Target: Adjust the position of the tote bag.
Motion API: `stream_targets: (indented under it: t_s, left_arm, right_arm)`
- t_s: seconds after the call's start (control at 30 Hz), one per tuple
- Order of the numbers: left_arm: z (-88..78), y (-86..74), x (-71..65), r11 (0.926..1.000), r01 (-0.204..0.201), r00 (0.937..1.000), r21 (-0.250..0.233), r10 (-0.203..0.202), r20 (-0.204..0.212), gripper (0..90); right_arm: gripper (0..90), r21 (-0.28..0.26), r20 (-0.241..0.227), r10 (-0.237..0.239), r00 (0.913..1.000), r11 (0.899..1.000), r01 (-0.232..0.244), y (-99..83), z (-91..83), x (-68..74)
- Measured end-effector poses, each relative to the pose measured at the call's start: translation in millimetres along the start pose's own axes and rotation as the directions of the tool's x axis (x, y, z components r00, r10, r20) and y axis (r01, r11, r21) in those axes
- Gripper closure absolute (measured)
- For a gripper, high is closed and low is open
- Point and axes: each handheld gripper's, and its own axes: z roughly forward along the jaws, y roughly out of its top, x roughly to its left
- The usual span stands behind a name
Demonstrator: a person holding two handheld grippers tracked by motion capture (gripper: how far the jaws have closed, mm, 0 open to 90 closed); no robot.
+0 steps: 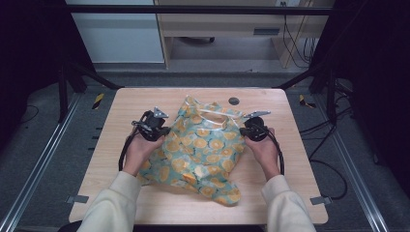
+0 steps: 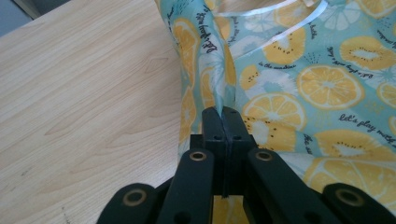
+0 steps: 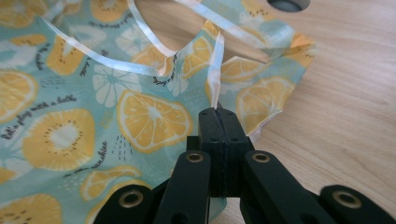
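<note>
Wooden table point(image 1: 145, 104), fruit-print bag point(image 1: 203, 150) – both grippers pinching it

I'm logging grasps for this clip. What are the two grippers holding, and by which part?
Both hold the fruit-print bag. The left gripper is shut on a fold at its left edge; the right gripper is shut on its right edge, near the handle opening.

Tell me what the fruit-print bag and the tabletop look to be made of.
Fruit-print bag: probably thin coated fabric or plastic film; it creases softly, and its handle edging shines glossy white. Tabletop: pale wood or wood-look laminate, matte, with visible grain lines; which one cannot be told.
</note>
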Motion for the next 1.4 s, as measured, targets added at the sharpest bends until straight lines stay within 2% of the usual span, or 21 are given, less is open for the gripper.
stream_targets:
  t_s: [0.17, 0.37, 0.63, 0.83, 0.97, 1.1, 1.2, 1.23, 1.4]
  left_arm:
    - [-5.4, -0.2, -0.4, 0.9999, -0.005, 1.0, -0.014, 0.005, -0.003, 90.0]
    - [-14.6, -3.7, 4.4, 0.9995, -0.003, 0.9999, -0.032, 0.003, -0.011, 90.0]
    - [-33.6, -9.3, 10.1, 0.9969, -0.001, 0.9997, -0.079, -0.001, -0.024, 90.0]
    - [-51.3, -17.0, 10.0, 0.9929, -0.009, 0.9994, -0.118, 0.005, -0.035, 90.0]
    - [-63.2, -21.3, 5.9, 0.9905, -0.031, 0.999, -0.134, 0.026, -0.037, 90.0]
    - [-72.6, -24.0, 4.0, 0.9873, -0.041, 0.9985, -0.154, 0.035, -0.041, 90.0]
    - [-75.7, -26.8, 3.7, 0.9866, -0.043, 0.9985, -0.157, 0.036, -0.042, 90.0]
    - [-76.2, -27.9, 3.8, 0.9867, -0.043, 0.9984, -0.157, 0.037, -0.042, 90.0]
    - [-79.7, -33.6, 4.3, 0.9864, -0.043, 0.9985, -0.159, 0.038, -0.04, 90.0]
  right_arm:
    - [90.0, -0.027, -0.01, -0.001, 0.9999, 1.0, 0.001, 2.1, -11.8, 0.0]
    - [90.0, -0.079, -0.022, -0.037, 0.9991, 0.996, 0.035, 11.2, -31.1, 5.6]
    - [90.0, -0.127, -0.032, -0.037, 0.9988, 0.991, 0.033, 15.5, -48.0, 5.6]
    - [90.0, -0.187, -0.055, -0.047, 0.9974, 0.982, 0.036, 16.2, -64.7, 10.0]
    - [90.0, -0.226, -0.073, -0.053, 0.996, 0.973, 0.035, 14.5, -79.5, 14.8]
    - [90.0, -0.25, -0.078, -0.075, 0.9941, 0.967, 0.053, 14.0, -91.7, 18.4]
    - [90.0, -0.272, -0.087, -0.082, 0.9928, 0.961, 0.055, 12.1, -102.2, 20.0]
    - [90.0, -0.292, -0.096, -0.086, 0.9917, 0.955, 0.054, 10.2, -108.9, 20.3]
    - [90.0, -0.309, -0.096, -0.094, 0.9909, 0.949, 0.06, 6.5, -119.4, 21.1]
